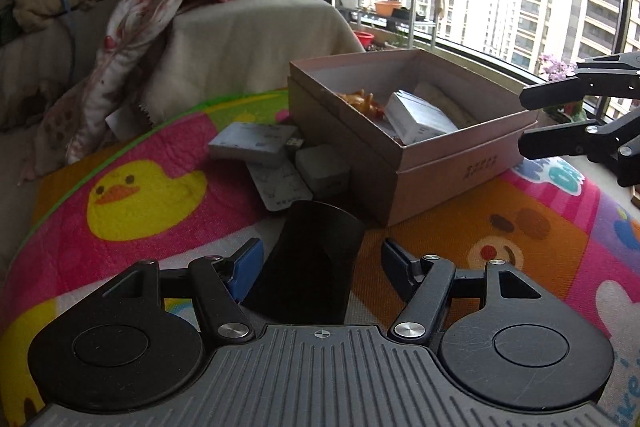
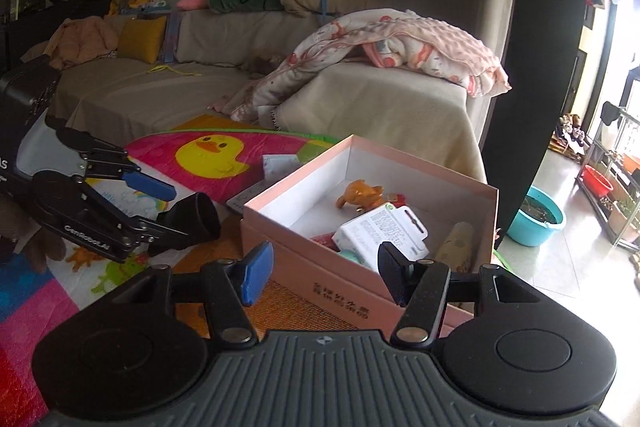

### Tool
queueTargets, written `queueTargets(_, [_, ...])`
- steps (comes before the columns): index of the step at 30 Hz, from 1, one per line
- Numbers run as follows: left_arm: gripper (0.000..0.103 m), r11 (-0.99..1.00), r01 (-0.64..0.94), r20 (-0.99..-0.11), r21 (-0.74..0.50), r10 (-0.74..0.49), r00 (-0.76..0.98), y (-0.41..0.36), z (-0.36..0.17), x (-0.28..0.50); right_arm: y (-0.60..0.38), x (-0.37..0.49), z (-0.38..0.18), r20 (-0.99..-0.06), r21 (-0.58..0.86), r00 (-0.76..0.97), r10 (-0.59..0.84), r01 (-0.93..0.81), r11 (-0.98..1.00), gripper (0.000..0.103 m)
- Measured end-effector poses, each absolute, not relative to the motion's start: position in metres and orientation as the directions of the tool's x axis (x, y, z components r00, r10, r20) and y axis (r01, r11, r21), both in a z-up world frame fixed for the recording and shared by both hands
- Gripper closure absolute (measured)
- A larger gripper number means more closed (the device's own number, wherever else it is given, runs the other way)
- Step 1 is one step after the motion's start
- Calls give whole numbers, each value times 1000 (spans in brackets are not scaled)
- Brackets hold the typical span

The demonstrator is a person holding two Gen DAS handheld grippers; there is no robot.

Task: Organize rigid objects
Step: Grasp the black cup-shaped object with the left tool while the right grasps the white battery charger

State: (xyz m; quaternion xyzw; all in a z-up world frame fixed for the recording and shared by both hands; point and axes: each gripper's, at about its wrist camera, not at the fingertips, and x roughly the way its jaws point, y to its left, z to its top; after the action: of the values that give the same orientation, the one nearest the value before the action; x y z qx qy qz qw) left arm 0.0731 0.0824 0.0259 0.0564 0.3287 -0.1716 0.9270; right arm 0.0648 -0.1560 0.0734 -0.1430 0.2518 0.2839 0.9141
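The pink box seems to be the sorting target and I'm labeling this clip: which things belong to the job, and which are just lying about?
Job:
pink box
black cup, between the left gripper fingers
small white boxes on the mat
right gripper, open

Lying about:
blanket
sofa
blue basin

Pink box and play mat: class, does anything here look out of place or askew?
Yes. Several flat white packets lie in a loose, overlapping heap on the mat beside the pink box, not inside it. A black cup sits tilted between the left gripper's fingers.
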Motion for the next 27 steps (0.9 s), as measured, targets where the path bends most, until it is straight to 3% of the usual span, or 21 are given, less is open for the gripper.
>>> queueTargets(3, [33, 942, 334, -625, -37, -283, 728, 85, 17, 83, -146, 63, 73, -566, -126, 693, 448, -609, 783, 45])
queueTargets(11, [50, 951, 264, -548, -160, -308, 778, 109, 15, 65, -85, 115, 112, -638, -37, 603, 479, -645, 763, 44])
queueTargets(19, [50, 930, 123, -457, -347, -282, 844, 160, 11, 49, 32, 227, 89, -810, 19, 471, 350, -575, 818, 44])
queueTargets(25, [50, 901, 95, -423, -423, -289, 859, 176, 12, 47, 77, 274, 43, -869, -126, 469, 155, -514, 849, 44])
queueTargets(27, [50, 883, 76, -410, -463, -290, 865, 185, 11, 46, 85, 276, 33, -867, -191, 486, 109, -527, 828, 48])
